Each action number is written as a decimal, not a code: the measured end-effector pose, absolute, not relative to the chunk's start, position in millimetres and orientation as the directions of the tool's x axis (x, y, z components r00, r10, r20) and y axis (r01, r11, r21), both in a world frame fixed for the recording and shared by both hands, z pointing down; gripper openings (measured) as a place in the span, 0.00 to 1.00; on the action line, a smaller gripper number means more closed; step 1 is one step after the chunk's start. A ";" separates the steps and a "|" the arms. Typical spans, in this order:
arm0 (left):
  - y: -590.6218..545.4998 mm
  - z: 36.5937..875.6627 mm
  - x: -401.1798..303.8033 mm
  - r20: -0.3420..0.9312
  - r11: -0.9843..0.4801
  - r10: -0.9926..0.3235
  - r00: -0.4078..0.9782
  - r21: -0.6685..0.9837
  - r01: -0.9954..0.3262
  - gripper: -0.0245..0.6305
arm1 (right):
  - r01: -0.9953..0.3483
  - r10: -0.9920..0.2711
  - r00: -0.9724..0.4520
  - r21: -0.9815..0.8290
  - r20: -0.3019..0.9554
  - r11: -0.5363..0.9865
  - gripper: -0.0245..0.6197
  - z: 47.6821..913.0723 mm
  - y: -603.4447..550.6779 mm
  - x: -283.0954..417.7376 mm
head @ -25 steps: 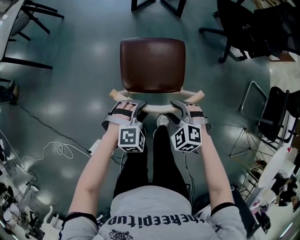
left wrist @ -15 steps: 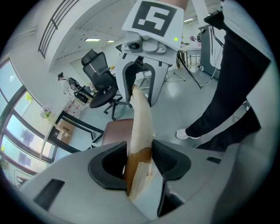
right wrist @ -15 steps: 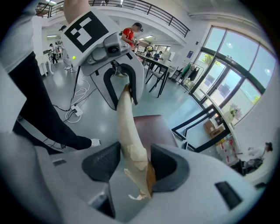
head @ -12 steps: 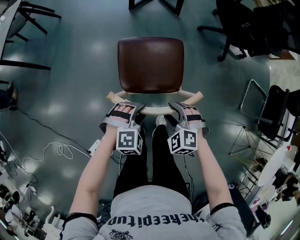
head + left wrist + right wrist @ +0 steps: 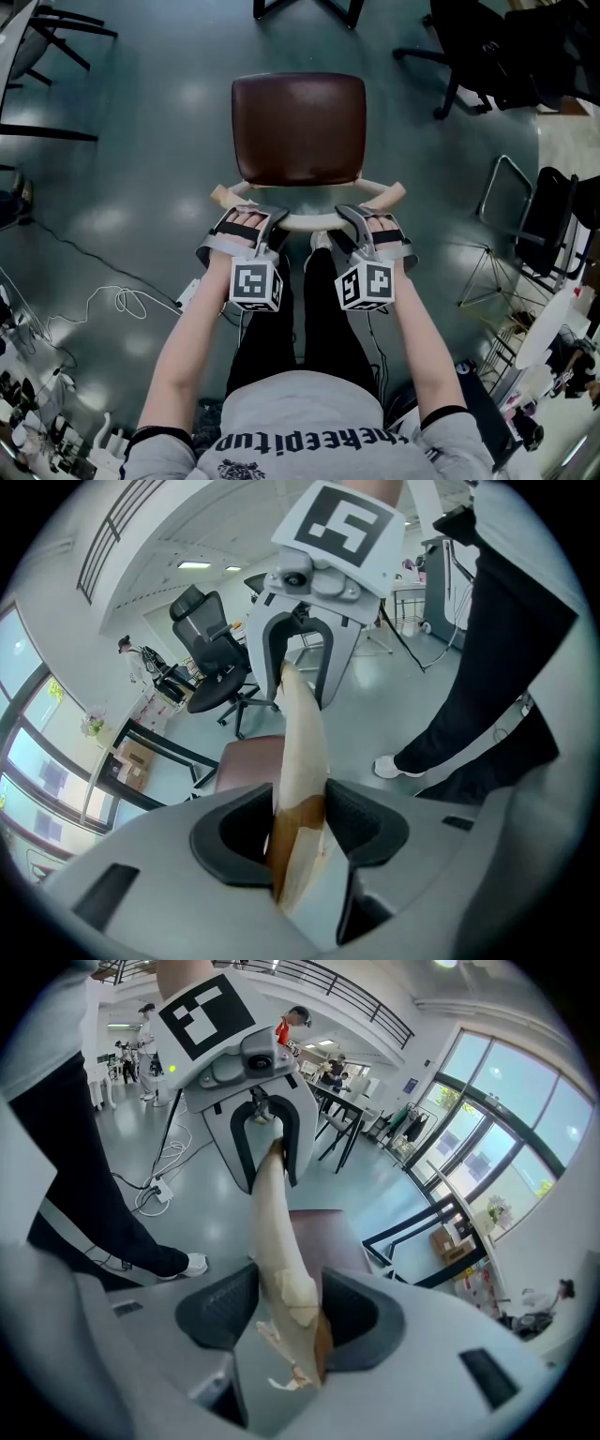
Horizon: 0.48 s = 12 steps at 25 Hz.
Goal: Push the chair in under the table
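Observation:
A chair with a brown seat and a curved pale wooden backrest stands on the grey floor right in front of me. My left gripper is at the backrest's left part, my right gripper at its right part. In the left gripper view the backrest runs between the jaws of the left gripper, which are closing, and both pads touch it. In the right gripper view the backrest is clamped in the right gripper.
Black table legs show at the top edge beyond the chair. Black office chairs stand at the upper right and a metal folding frame at the right. A white cable and power strip lie at the left.
Both grippers stay on the backrest. The head view has shifted slightly; the chair has not visibly moved on the floor.

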<state>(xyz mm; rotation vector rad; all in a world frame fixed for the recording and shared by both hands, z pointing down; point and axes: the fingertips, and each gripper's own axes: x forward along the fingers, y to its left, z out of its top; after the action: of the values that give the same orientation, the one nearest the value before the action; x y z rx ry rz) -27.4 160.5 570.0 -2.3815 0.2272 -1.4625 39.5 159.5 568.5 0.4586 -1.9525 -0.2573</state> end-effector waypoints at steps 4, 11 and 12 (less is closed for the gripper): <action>160.0 568.8 -28.0 0.834 -0.930 -0.305 0.459 -0.364 0.042 0.32 | -0.199 -0.442 -0.358 0.395 0.822 0.897 0.38 568.2 158.9 39.1; 159.3 568.5 -27.7 0.829 -0.927 -0.309 0.466 -0.372 0.046 0.32 | -0.189 -0.462 -0.360 0.421 0.811 0.887 0.38 568.0 158.0 39.0; 158.3 567.7 -27.6 0.828 -0.927 -0.309 0.467 -0.373 0.047 0.32 | -0.188 -0.464 -0.360 0.425 0.809 0.886 0.38 567.4 157.1 39.0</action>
<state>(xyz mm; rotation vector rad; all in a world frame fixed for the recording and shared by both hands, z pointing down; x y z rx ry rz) -27.6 158.3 567.7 -2.3763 0.2214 -1.4456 39.0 157.1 567.4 0.4780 -1.9446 -0.3124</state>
